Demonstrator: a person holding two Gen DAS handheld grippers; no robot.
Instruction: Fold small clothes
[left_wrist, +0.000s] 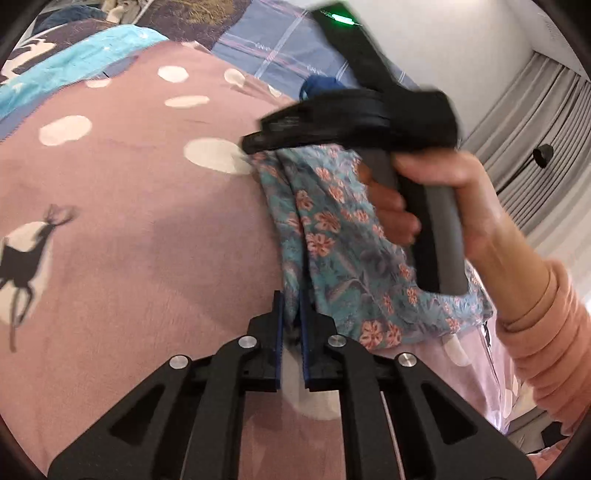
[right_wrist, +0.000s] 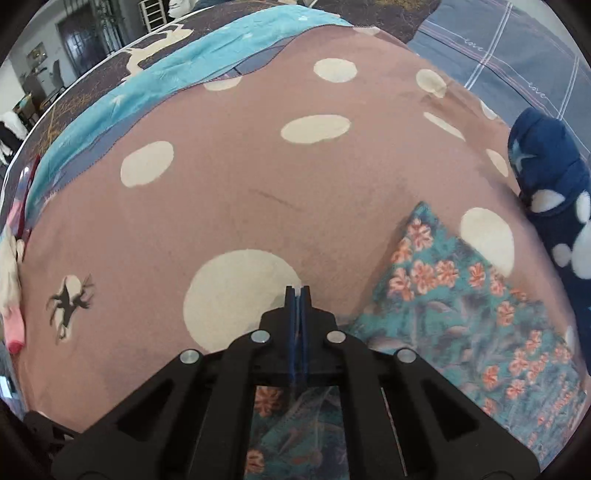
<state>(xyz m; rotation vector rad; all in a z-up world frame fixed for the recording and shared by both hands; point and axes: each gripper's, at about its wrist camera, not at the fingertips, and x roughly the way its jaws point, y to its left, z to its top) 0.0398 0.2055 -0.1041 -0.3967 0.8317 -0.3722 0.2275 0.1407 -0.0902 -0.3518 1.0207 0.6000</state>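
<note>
Garment (left_wrist: 343, 236) lies on blanket (left_wrist: 140, 192), gathered into a loose lengthwise fold, not yet compact. Left gripper (left_wrist: 291, 314) clamps its near edge. Right gripper (right_wrist: 298, 295) is closed at the far end; cloth shows beneath it, held cloth unconfirmed. Further folds and flattening remain.

A bedroom in a home. Shown by a bed spread with a pink blanket (right_wrist: 221, 192) printed with cream dots and a deer, a turquoise cloth (right_wrist: 155, 74) along its far edge, and a blue checked pillow (right_wrist: 517, 62) at the head. Also a grey pleated curtain (left_wrist: 535, 122) against a white wall. Further off, past the bed, a dark door (right_wrist: 79, 40) and cluttered furniture. Loose laundry lying about: a floral garment (right_wrist: 461, 314), a navy dotted piece (right_wrist: 550, 177).
</note>
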